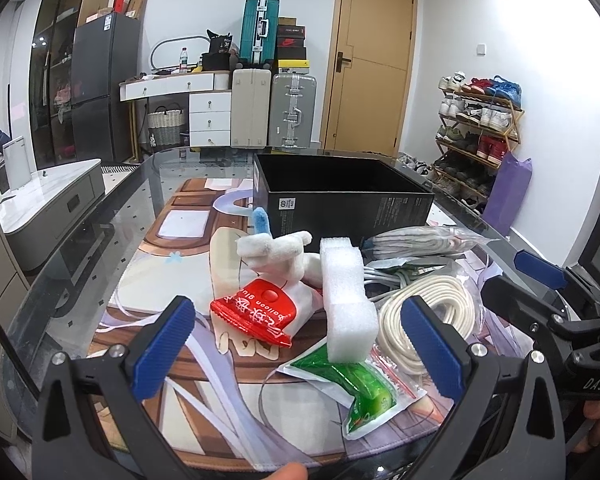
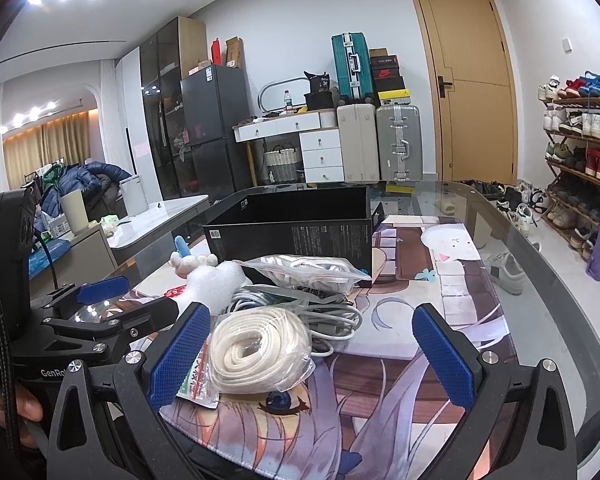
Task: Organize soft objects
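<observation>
A glass tabletop [image 1: 80,240] carries a printed mat [image 1: 188,364] with a heap of soft things on it. The left hand-held gripper [image 1: 300,344] hovers low over the near edge, its blue-padded jaws spread wide and holding nothing. Between them, from the left wrist view, lie a red packet [image 1: 256,316] at 11 o'clock, a white foam block [image 1: 346,300] at 12 o'clock, and a green packet [image 1: 348,384] just under the foam's near end. Behind the red packet a white plush toy [image 1: 276,252] with a blue tip lies on its side, touching the foam. A coil of white rope [image 1: 424,316] in a clear bag sits at 1 o'clock, beside the foam, with grey cables [image 1: 400,276] and another clear bag [image 1: 424,240] behind it. An open black box [image 1: 340,196] stands at 12 o'clock beyond the heap, near the toy. The right hand-held gripper [image 2: 312,348] is also wide open and empty; from its own camera the rope [image 2: 260,348] lies just inside its left pad, the cables [image 2: 324,312] and bag [image 2: 312,268] beyond it, and the box [image 2: 300,232] at 12 o'clock. The left hand-held gripper shows at 9 o'clock in that view. A door [image 1: 372,60], suitcases [image 1: 276,112] and a shoe rack [image 1: 480,136] line the far wall.
</observation>
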Available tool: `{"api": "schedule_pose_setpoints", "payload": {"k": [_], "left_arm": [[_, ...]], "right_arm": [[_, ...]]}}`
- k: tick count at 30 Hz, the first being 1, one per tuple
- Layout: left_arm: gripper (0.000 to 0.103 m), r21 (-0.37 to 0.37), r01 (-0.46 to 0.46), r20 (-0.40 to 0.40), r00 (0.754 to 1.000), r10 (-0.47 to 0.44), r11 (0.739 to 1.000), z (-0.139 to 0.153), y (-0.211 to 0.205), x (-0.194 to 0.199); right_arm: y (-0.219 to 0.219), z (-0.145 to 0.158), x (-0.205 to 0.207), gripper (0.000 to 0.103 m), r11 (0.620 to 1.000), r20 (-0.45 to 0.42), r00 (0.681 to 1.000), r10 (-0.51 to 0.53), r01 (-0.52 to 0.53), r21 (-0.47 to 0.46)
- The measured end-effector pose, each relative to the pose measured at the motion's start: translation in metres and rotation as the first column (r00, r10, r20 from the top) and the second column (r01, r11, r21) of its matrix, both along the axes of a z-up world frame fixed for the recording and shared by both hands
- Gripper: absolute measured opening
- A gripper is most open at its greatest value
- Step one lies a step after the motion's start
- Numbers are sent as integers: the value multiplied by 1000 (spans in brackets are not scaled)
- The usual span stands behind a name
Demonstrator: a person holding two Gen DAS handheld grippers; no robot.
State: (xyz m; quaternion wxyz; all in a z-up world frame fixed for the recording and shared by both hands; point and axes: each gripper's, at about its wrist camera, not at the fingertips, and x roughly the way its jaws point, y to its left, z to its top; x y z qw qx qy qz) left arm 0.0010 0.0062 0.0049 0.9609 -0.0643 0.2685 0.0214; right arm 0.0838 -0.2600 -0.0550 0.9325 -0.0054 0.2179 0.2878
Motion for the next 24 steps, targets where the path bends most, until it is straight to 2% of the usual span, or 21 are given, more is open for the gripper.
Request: {"api": "schedule_pose_setpoints", "payload": {"k": [14, 24], "left_arm": [[103, 33, 9, -21, 1000, -8, 999, -1, -6, 8], [103, 27, 9, -9, 1000, -9, 1000, 1, -6, 9]], "right_arm": [[-3, 1, 2, 102, 1000, 0, 1000, -14, 14, -6], [-3, -2, 4, 102, 1000, -4, 1000, -24, 24, -7]]}}
